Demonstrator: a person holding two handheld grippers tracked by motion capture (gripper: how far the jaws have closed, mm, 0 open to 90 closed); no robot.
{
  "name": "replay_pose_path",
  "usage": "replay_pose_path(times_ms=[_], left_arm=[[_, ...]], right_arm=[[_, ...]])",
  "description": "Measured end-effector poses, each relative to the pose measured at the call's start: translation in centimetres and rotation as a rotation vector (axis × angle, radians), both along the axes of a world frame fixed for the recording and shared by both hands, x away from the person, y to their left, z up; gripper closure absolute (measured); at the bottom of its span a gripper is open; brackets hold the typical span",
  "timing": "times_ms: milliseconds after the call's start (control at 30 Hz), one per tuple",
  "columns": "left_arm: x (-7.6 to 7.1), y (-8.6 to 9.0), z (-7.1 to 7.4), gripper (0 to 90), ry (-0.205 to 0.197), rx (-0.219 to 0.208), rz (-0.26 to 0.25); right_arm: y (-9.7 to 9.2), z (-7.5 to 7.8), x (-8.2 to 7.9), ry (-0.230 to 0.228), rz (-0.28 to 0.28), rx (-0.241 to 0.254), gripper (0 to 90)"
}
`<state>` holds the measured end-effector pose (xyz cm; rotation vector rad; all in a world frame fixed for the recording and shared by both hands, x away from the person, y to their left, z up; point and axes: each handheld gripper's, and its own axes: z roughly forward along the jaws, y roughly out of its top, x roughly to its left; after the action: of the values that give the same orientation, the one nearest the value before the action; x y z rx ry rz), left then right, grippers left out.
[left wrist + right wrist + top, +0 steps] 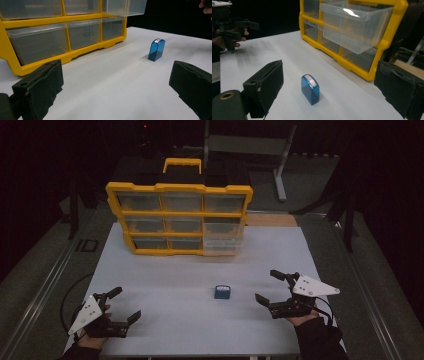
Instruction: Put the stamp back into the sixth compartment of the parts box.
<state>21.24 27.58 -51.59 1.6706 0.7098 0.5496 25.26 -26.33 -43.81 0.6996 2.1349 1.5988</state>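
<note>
Blue case (221, 292) stands upright on the table (200, 270), at 6 o'clock from the yellow organizer (178, 217). I hold my left gripper (125, 306) at 8 o'clock of it and my right gripper (269, 287) at 3 o'clock, both with fingers apart, empty.

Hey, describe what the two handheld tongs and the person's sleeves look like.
Both the left tongs and right tongs are black with two blocky padded jaws. Each carries a grey three-cornered plate on top and trails a black cable. The person's sleeve is dark.
</note>
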Motion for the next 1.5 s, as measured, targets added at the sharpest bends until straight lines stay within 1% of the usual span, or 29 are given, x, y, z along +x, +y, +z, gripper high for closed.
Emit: replay_pose_path(times_ms=[133,200,267,333,367,500,533,600,733,767,800,833,933,967,1000,1167,1300,1333,1367,1400,1467,1500], left_arm=[[0.0,0.1,0.0,0.3,0.002,-0.002,0.001],[0.0,0.0,0.0,0.3,0.002,-0.001,0.0],[0.0,0.0,0.0,0.3,0.002,-0.001,-0.001],[0.0,0.0,0.0,0.3,0.002,-0.002,-0.001],[0.0,0.0,0.0,0.3,0.002,-0.002,-0.004],[0.0,0.0,0.0,0.3,0.003,-0.002,-0.004],[0.0,0.0,0.0,0.3,0.004,-0.003,-0.005],[0.0,0.0,-0.1,0.3,0.004,-0.004,-0.005],[0.0,0.0,-0.1,0.3,0.002,-0.003,-0.005],[0.0,0.0,-0.1,0.3,0.002,-0.004,-0.006],[0.0,0.0,-0.1,0.3,0.002,-0.003,-0.006],[0.0,0.0,-0.1,0.3,0.003,-0.004,-0.008],[0.0,0.0,-0.1,0.3,0.002,-0.005,-0.008],[0.0,0.0,-0.1,0.3,0.002,-0.006,-0.008],[0.1,0.0,-0.1,0.3,0.003,-0.004,-0.008],[0.0,0.0,-0.1,0.3,0.003,-0.003,-0.009],[0.1,0.0,-0.1,0.3,0.004,-0.004,-0.009],[0.1,0.0,-0.1,0.3,0.004,-0.004,-0.009],[0.1,0.0,-0.1,0.3,0.005,-0.004,-0.01],[0.1,0.0,-0.1,0.3,0.008,-0.003,-0.01],[0.1,-0.1,-0.1,0.3,0.009,-0.002,-0.012],[0.1,-0.1,-0.1,0.3,0.01,-0.001,-0.013]], right_arm=[[0.3,0.4,0.6,0.004,0.022,0.012,9.1],[0.4,0.5,0.9,0.006,0.028,0.002,9.2],[0.6,0.6,1.4,0.018,0.049,0.004,9.2],[0.7,0.6,1.5,0.019,0.053,0.008,9.2],[0.9,0.6,1.9,0.022,0.071,0.01,9.1],[1.2,0.9,2.5,0.025,0.093,0.004,9.2],[1.3,1.0,2.7,0.023,0.107,0.003,9.2],[1.6,1.2,3.0,0.019,0.115,-0.004,9.2],[2.1,1.5,3.5,0.017,0.157,-0.013,9.3],[2.3,1.5,3.6,0.014,0.165,-0.018,11.5],[2.4,1.5,3.7,0.016,0.166,-0.02,13.5],[2.5,1.5,3.9,0.021,0.166,-0.021,13.1],[2.8,1.4,4.3,0.033,0.2,-0.014,13.1],[2.9,1.4,4.5,0.037,0.205,-0.016,12.8],[3.0,1.4,4.6,0.038,0.221,-0.021,12.1],[3.4,1.4,5.2,0.03,0.266,-0.036,13.1],[3.6,1.3,5.7,0.015,0.288,-0.051,13.6],[3.7,1.2,5.9,0.023,0.305,-0.052,13.5],[3.7,1.2,5.9,0.023,0.305,-0.052,13.5],[3.8,1.0,6.1,0.04,0.339,-0.04,13.4],[3.9,0.7,6.4,0.064,0.358,-0.043,13.2],[3.9,0.4,6.5,0.063,0.365,-0.048,13.2]])
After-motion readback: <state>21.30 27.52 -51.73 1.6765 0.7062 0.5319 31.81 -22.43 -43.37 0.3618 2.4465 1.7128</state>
